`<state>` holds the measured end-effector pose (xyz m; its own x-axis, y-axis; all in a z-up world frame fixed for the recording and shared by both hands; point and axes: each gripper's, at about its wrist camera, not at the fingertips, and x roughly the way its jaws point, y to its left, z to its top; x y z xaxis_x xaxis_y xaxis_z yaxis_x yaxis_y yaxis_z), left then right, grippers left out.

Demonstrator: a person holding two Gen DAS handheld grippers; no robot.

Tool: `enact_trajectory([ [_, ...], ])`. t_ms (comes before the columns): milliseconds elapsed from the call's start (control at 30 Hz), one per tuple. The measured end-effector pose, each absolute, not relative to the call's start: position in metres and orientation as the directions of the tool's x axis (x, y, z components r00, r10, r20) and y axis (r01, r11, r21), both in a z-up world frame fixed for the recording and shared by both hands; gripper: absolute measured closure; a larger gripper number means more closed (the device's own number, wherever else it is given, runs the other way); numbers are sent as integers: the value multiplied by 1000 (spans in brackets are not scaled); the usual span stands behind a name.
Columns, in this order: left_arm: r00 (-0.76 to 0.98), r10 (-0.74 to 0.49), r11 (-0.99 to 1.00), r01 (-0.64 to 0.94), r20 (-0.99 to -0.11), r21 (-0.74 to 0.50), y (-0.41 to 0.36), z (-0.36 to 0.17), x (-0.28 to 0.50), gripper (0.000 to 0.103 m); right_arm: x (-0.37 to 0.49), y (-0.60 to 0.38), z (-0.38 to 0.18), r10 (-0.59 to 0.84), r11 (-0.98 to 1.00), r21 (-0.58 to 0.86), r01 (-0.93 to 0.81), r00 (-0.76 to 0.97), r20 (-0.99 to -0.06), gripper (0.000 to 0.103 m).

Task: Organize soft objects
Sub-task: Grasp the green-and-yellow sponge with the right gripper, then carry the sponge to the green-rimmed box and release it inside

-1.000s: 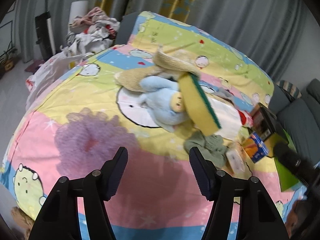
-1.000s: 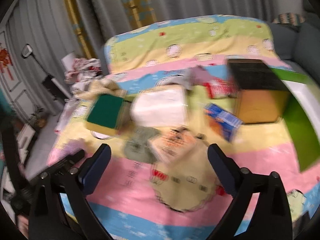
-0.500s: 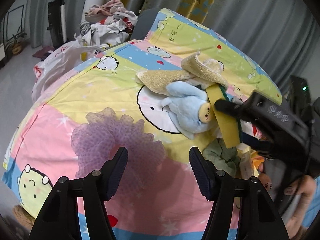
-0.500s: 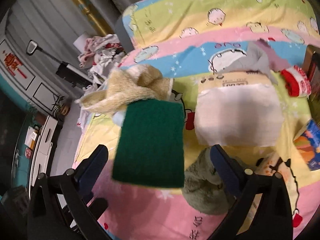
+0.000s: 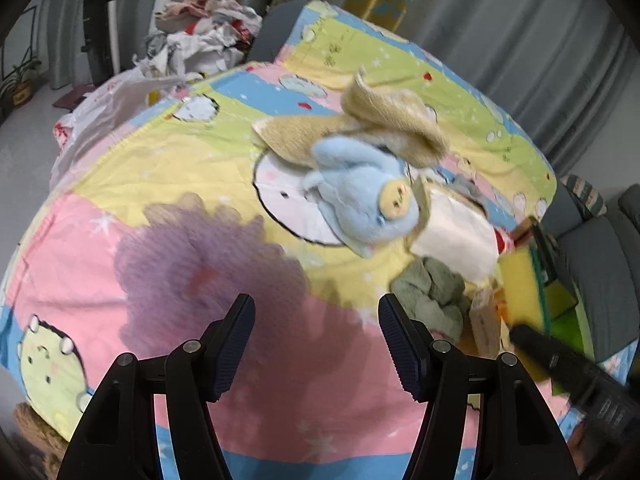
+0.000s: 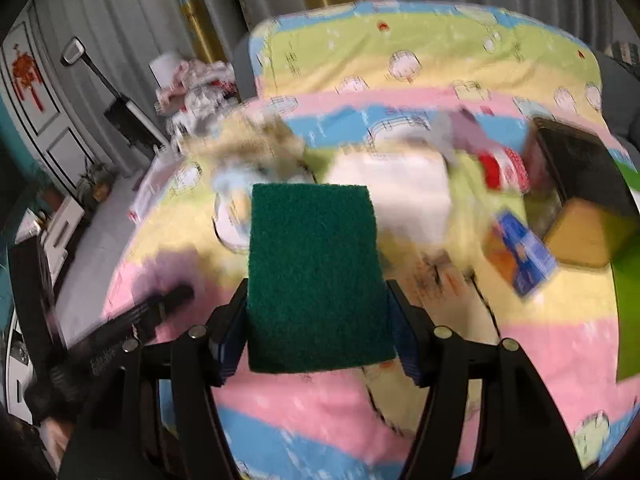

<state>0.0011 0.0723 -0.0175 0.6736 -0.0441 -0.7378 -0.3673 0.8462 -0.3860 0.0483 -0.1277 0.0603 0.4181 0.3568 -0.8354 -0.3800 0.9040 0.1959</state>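
Item: sponge (image 6: 316, 276), green scourer face up, yellow foam body. Location: between pads of right gripper (image 6: 318, 332), raised over bed (image 6: 520, 360); jaws closing, pads (image 6: 234, 332) pressing both long edges. Handling, judged: light, compressible, rough face grips well; hold across foam sides mid-length, modest squeeze. Left gripper (image 5: 316, 344): released, nothing between jaws, over pink patch. Nearby: blue plush (image 5: 360, 196), tan towel (image 5: 360, 128), green cloth (image 5: 432, 296).

The sponge (image 6: 316, 276) has a rough, matt green scouring face; the blue plush toy (image 5: 360, 196) looks fleecy.
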Motion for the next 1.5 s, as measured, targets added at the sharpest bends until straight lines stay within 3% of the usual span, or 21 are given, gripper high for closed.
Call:
enact_trajectory([
  [100,660,-100,860,-319,-744,-399,59,-21,4,38,41,-137,41,291,923,140,-358,414,-862,38],
  [133,659,-120,863,-301,-743,-406,55,-21,5,38,40,-140,36,274,928,130,-349,403,-873,32],
  [167,656,-135,869,-282,-743,-407,50,-21,6,38,40,-144,29,260,932,128,-338,380,-887,16],
  [233,649,-161,878,-249,-743,-408,41,-22,7,38,39,-150,29,281,931,150,-331,392,-876,5],
  [433,620,-273,882,-144,-736,-448,19,-22,8,34,38,-180,50,366,926,271,-263,446,-817,2],
  [500,612,-352,849,-110,-708,-517,15,-23,7,33,37,-185,59,407,912,320,-258,463,-787,5],
  [633,609,-441,814,-37,-659,-580,-1,-21,6,33,46,-180,63,453,890,358,-283,451,-769,31],
  [800,600,-450,828,2,-662,-560,-20,-22,6,33,54,-179,39,497,866,422,-269,366,-787,37],
  [867,591,-468,825,26,-657,-565,-24,-23,6,38,55,-178,29,516,855,446,-266,335,-789,43],
  [933,580,-484,825,51,-656,-563,-31,-24,7,54,55,-178,22,535,843,471,-260,307,-787,52],
  [967,573,-493,823,62,-655,-564,-35,-26,9,55,55,-179,19,549,834,489,-258,294,-782,58],
  [1133,593,-462,846,72,-660,-528,-45,-21,11,57,53,-186,25,553,832,490,-262,318,-770,62],
  [1500,681,-514,847,308,-522,-433,-115,65,38,57,50,-248,120,488,866,442,-233,589,-645,60],
])
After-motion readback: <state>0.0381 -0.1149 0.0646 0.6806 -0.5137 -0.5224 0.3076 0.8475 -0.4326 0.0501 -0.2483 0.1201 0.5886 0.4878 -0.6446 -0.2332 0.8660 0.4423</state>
